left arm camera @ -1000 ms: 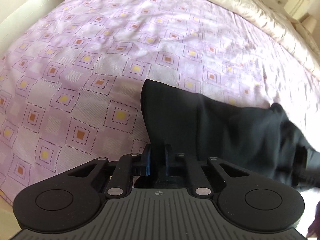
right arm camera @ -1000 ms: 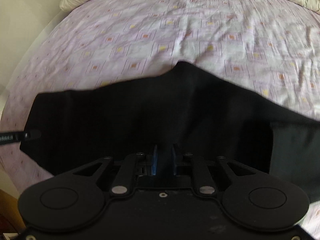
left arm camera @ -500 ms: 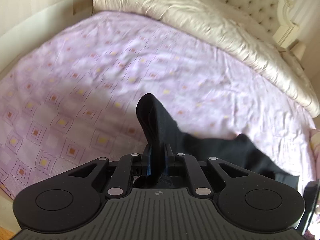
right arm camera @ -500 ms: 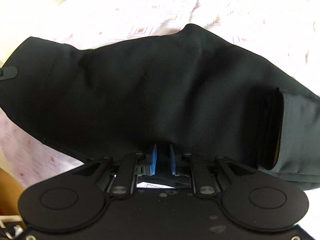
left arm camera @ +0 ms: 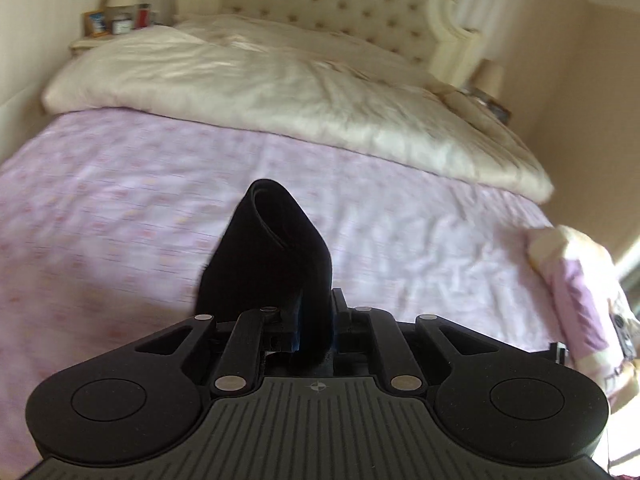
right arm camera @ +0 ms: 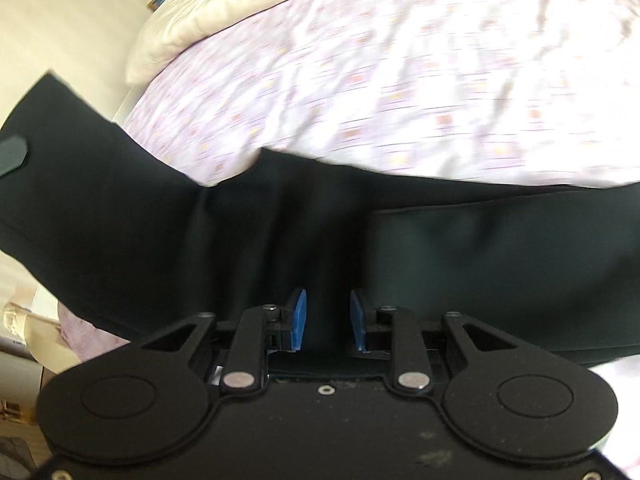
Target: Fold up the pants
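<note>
The right hand-held gripper point(right arm camera: 327, 322) has just been opening around the black pants point(right arm camera: 200, 240), blue pads apart; the left hand-held gripper point(left arm camera: 316, 320) clamps a rolled end, which may unroll onto the bed point(left arm camera: 120, 208) if it slips

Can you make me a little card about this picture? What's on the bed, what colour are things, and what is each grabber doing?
place: a bed with a purple patterned sheet
bedding: cream duvet bunched at the headboard end
clothes: black pants
left gripper: shut on a fold of the pants, which sticks up from it
right gripper: jaws have just been opening; the blue pads stand apart with pants cloth between them
</note>
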